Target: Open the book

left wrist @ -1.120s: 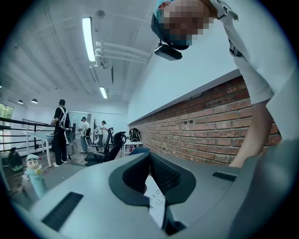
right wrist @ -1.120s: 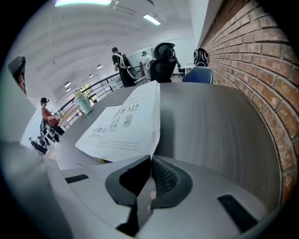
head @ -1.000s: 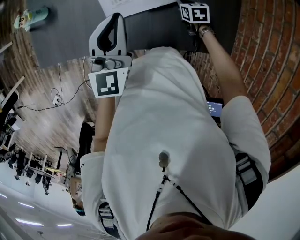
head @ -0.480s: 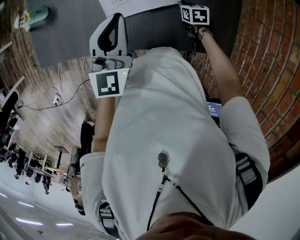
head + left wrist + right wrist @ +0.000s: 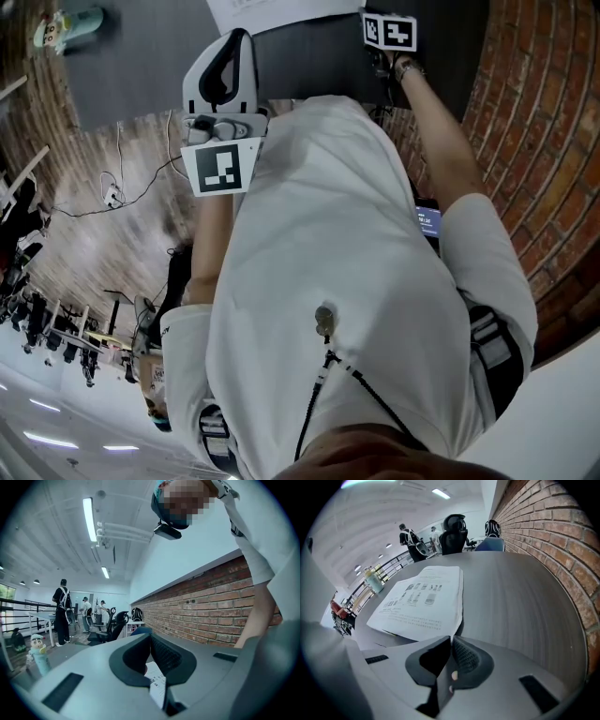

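The book (image 5: 424, 597) lies flat on the grey table (image 5: 520, 606), a white printed page facing up. Its near right edge lifts slightly off the table. My right gripper (image 5: 451, 638) is shut, its tips right at that near corner; I cannot tell whether they pinch the sheet. In the head view the book (image 5: 272, 9) shows at the top edge. My left gripper (image 5: 150, 638) points almost level over the table (image 5: 18, 667), its tips together. A strip of printed paper (image 5: 157, 688) shows in the slit behind its tips; whether it is pinched I cannot tell.
A small toy figure (image 5: 40, 653) stands on the table's far left part. A brick wall (image 5: 553, 541) runs along the table's right side. Office chairs (image 5: 454, 531) and standing people (image 5: 61, 611) are beyond the table. Cables (image 5: 112, 197) lie on the wooden floor.
The head view has shifted a little. Against the table, the right gripper's marker cube sits slightly lower in the picture. The left gripper stays where it was.
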Demonstrator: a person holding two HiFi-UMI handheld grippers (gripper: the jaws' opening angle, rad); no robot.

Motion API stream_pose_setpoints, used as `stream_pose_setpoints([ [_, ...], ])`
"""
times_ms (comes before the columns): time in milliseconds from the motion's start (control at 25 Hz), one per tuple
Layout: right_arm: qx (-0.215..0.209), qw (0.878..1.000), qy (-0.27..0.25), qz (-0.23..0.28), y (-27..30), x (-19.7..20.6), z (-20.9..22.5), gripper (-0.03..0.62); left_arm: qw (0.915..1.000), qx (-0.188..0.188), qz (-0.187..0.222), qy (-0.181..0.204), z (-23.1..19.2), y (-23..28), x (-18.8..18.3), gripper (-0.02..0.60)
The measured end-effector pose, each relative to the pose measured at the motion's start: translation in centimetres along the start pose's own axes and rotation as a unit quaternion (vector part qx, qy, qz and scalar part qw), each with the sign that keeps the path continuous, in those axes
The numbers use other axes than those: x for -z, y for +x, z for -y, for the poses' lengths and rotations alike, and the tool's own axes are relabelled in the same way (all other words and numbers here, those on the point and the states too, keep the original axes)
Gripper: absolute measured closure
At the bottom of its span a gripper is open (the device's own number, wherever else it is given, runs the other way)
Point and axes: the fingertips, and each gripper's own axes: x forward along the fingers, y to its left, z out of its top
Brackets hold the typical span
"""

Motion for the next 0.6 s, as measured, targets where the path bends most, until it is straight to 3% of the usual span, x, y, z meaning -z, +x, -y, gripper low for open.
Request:
stream_pose_setpoints([
  [400, 0.013, 1.0, -0.004, 0.007, -0.8, 0.8, 0.0, 0.553, 1.0, -0.003, 0.004, -0.002, -0.8, -1.2, 0.0, 0.558],
  [440, 0.011, 1.0, -0.001, 0.01, -1.2, 1.0, 0.0, 0.537, 1.0, 0.0, 0.004, -0.002, -0.6, -1.3, -0.1, 0.558],
  [520, 0.005, 1.0, 0.006, 0.013, -1.9, 1.5, -0.1, 0.424, 1.0, 0.006, 0.006, -0.002, -0.5, -1.4, -0.3, 0.558],
  [600, 0.007, 1.0, 0.014, 0.014, -2.4, 2.1, -0.2, 0.424, 0.9999, 0.013, 0.007, -0.002, -0.5, -1.6, -0.4, 0.558],
])
